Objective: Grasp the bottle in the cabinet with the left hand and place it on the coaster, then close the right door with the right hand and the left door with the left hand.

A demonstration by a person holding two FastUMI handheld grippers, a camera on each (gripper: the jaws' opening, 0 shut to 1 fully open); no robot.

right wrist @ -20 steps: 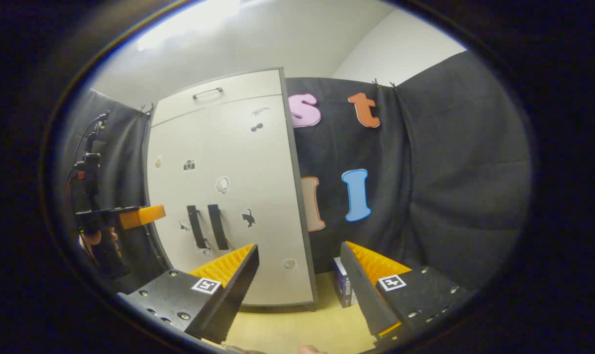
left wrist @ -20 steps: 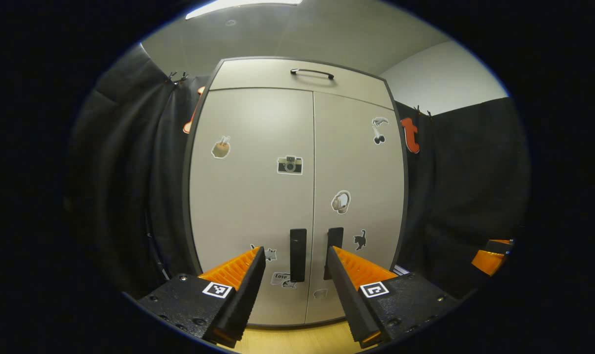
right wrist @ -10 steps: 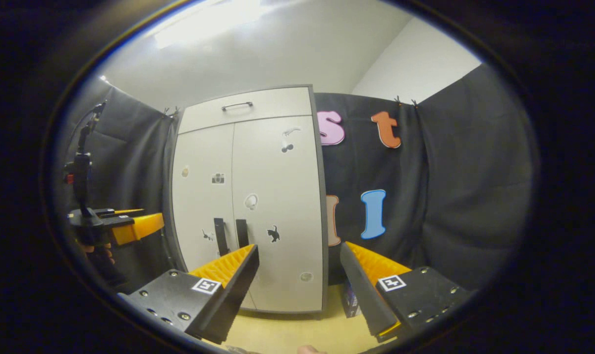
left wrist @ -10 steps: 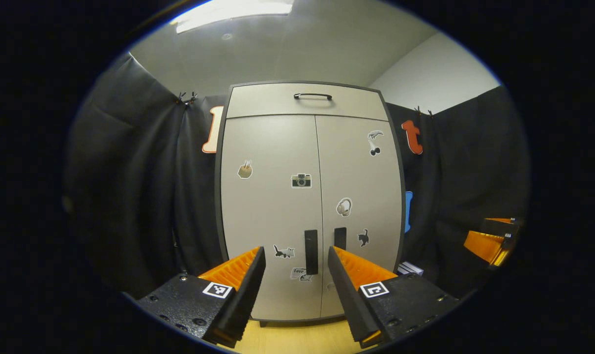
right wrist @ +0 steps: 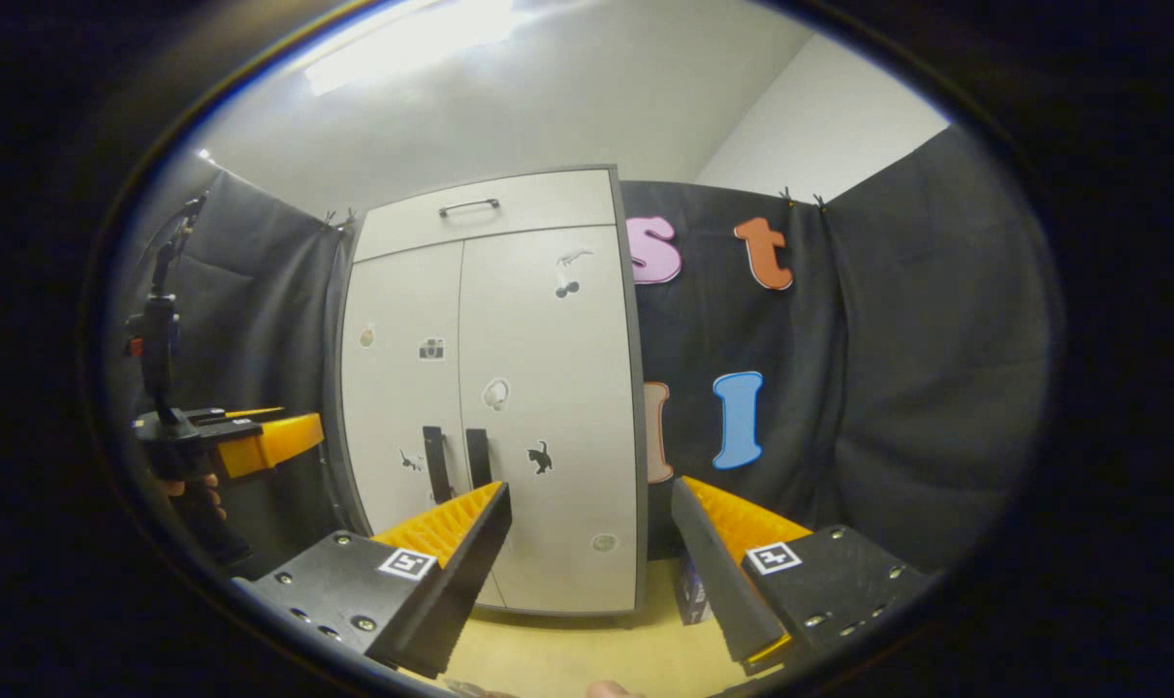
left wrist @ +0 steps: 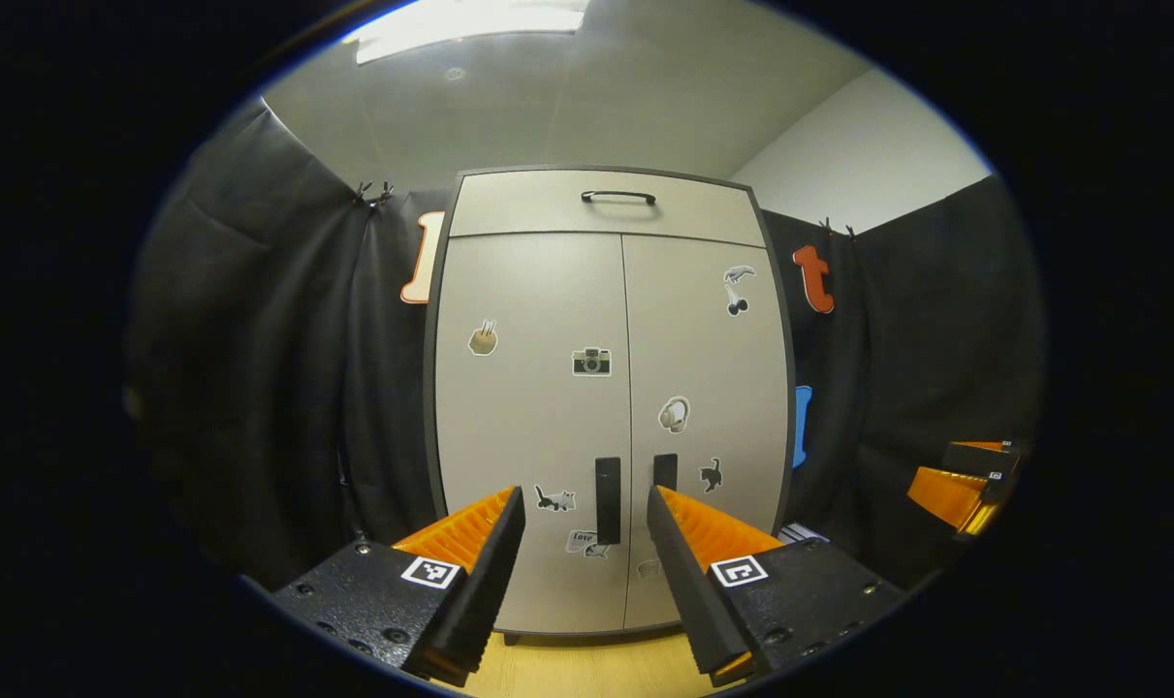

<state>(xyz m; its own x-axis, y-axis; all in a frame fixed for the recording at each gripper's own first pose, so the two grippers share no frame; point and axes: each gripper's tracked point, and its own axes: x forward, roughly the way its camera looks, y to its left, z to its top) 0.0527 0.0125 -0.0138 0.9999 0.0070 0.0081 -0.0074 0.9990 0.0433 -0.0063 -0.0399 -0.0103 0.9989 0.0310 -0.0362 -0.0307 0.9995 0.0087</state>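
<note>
A pale grey cabinet with stickers stands straight ahead in the left gripper view, both doors shut and hiding its inside. Two dark upright handles sit side by side at the door seam. My left gripper is open and holds nothing, a short way back from the handles. In the right gripper view the cabinet stands left of centre, and my right gripper is open and holds nothing, off the cabinet's right corner. The left gripper also appears there at far left, held by a hand.
A drawer with a dark bar handle tops the cabinet. The cabinet rests on a light wooden tabletop. A small box stands on it beside the cabinet's right side. Black cloth walls close in on both sides.
Both grippers have drawn back from the cabinet, which looks smaller and more fully in view than a second ago. Over the last half second hardly anything has moved.
</note>
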